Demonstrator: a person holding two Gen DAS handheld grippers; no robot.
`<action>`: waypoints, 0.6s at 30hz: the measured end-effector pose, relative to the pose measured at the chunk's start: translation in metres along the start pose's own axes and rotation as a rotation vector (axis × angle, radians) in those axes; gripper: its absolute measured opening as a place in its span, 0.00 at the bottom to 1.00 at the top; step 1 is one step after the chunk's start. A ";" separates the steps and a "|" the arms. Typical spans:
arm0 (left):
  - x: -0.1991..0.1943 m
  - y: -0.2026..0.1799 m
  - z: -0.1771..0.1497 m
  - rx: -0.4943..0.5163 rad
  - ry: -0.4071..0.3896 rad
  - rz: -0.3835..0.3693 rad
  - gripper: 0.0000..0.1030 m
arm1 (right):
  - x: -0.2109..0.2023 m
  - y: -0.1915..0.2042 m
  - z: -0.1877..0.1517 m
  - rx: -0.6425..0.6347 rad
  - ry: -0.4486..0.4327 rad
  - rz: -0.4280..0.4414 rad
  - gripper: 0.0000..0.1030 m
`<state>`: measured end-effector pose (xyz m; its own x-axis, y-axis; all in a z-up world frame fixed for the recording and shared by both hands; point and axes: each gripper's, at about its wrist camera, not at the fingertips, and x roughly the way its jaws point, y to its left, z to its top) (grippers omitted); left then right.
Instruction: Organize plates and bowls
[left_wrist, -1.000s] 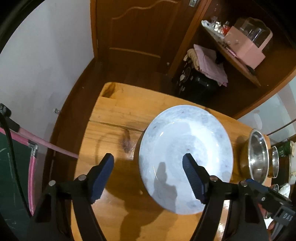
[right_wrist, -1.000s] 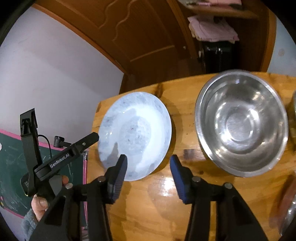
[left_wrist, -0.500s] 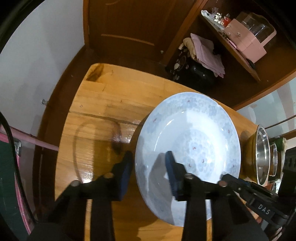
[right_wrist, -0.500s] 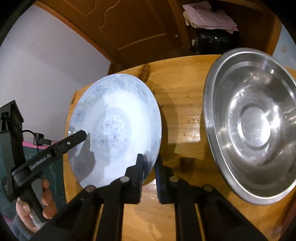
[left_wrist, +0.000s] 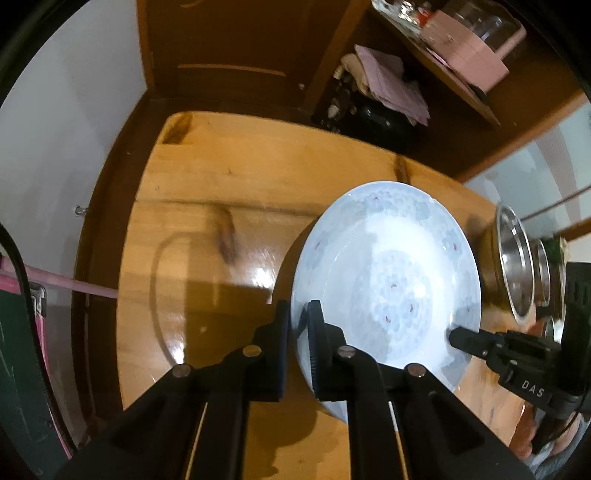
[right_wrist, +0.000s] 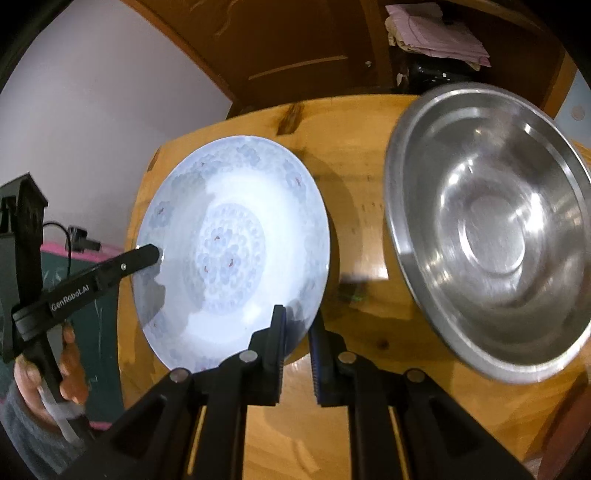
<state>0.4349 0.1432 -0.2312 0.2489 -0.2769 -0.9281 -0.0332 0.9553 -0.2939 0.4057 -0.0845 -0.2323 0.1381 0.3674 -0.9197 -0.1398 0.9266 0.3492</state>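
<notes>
The left gripper (left_wrist: 299, 325) was clamped on the near left rim of the plate (left_wrist: 388, 280), one pad under the edge and one on its upper face, jaws drawn almost together. The right gripper (right_wrist: 297, 332) pinched the same plate (right_wrist: 229, 251) at its near right rim in the same way, with only the thin edge between its pads. Both pointed steeply down at the wooden table (left_wrist: 221, 184).

The plate, pale blue with a flower pattern at its centre and around its border, held nothing. It lay directly ahead of both grippers, spanning the gap between them; from the right wrist the left gripper (right_wrist: 147, 254) showed with its tip against the far left rim, and a hand (right_wrist: 48, 376) in a grey sleeve gripped its handle low at the left.

Just right of the right gripper and a little beyond it sat a large steel bowl (right_wrist: 491, 229), empty, close to the plate but not touching it. Seen from the left wrist, that bowl (left_wrist: 517, 266) stood past the plate's right edge, with a smaller metal one (left_wrist: 545, 273) behind it.

Farther off stood a wooden door (left_wrist: 229, 48) and a shelf (left_wrist: 454, 81) with a pink box (left_wrist: 465, 55).
</notes>
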 end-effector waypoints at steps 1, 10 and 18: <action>0.000 -0.001 -0.003 0.005 0.007 -0.005 0.07 | -0.001 0.000 -0.004 -0.007 0.006 0.001 0.10; -0.003 -0.024 -0.028 0.107 0.053 -0.017 0.07 | -0.016 -0.009 -0.042 -0.047 0.030 0.010 0.11; -0.011 -0.035 -0.065 0.085 0.070 -0.019 0.06 | -0.027 -0.016 -0.070 -0.040 0.031 -0.002 0.11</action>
<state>0.3703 0.1065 -0.2258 0.1800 -0.2988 -0.9372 0.0542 0.9543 -0.2938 0.3360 -0.1152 -0.2253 0.1084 0.3622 -0.9258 -0.1787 0.9232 0.3402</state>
